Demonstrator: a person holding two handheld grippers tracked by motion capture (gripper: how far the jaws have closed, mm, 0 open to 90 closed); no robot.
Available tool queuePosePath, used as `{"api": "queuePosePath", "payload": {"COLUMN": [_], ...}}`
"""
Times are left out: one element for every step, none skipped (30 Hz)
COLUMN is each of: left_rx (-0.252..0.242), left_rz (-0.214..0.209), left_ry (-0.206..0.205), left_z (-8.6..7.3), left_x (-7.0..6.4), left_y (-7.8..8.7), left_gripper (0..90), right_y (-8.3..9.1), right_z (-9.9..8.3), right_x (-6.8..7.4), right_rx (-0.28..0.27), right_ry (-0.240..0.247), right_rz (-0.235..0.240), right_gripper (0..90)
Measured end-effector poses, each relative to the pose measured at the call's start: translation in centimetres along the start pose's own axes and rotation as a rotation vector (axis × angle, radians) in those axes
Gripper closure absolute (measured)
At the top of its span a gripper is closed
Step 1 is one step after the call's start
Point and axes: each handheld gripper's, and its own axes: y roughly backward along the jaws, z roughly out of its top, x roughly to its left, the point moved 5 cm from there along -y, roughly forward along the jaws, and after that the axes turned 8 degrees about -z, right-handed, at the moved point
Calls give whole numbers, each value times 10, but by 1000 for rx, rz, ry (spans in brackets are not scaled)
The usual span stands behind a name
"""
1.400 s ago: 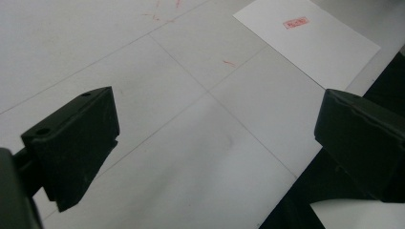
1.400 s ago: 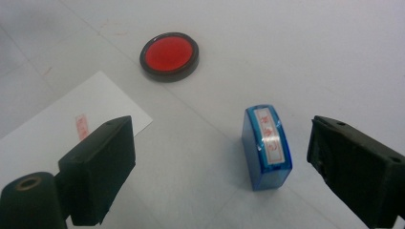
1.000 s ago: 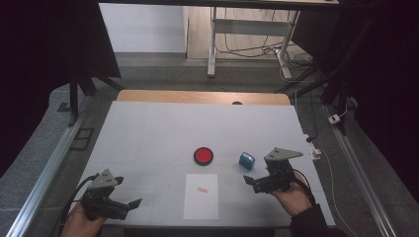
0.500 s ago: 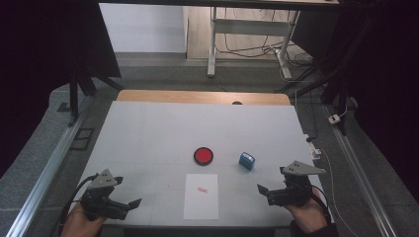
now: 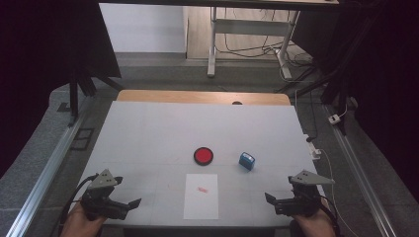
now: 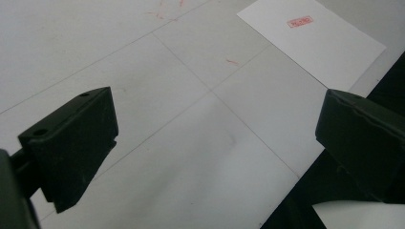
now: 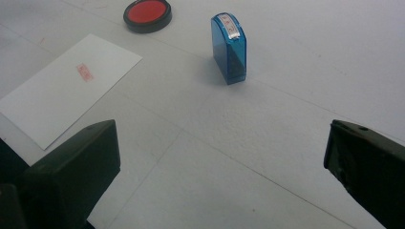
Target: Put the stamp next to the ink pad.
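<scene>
The left gripper (image 5: 129, 205) sat at the table's (image 5: 148, 128) near left corner, held in a hand (image 5: 81, 226), its jaws spread wide. The right gripper (image 5: 271, 200) sat at the near right corner in the other hand (image 5: 311, 227), jaws likewise wide apart and pointing left along the near edge.

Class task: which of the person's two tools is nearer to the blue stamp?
Right. The right tool sits just below and slightly right of the blue stamp; the left tool is far across the table, beyond the paper.
</scene>
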Motion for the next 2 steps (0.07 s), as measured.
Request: {"api": "queuePosePath", "payload": {"left_rx": [0, 0], "left_rz": [0, -1], "left_ry": [0, -1], "left_z": [0, 1], "left_x": [0, 0], "left_y": [0, 0], "left_gripper": [11, 10], "right_y": [0, 0], "right_z": [0, 0], "right_x": [0, 0], "right_rx": [-3, -2], "right_ry": [-3, -1], "right_rz": [0, -1], "right_gripper": [0, 0]}}
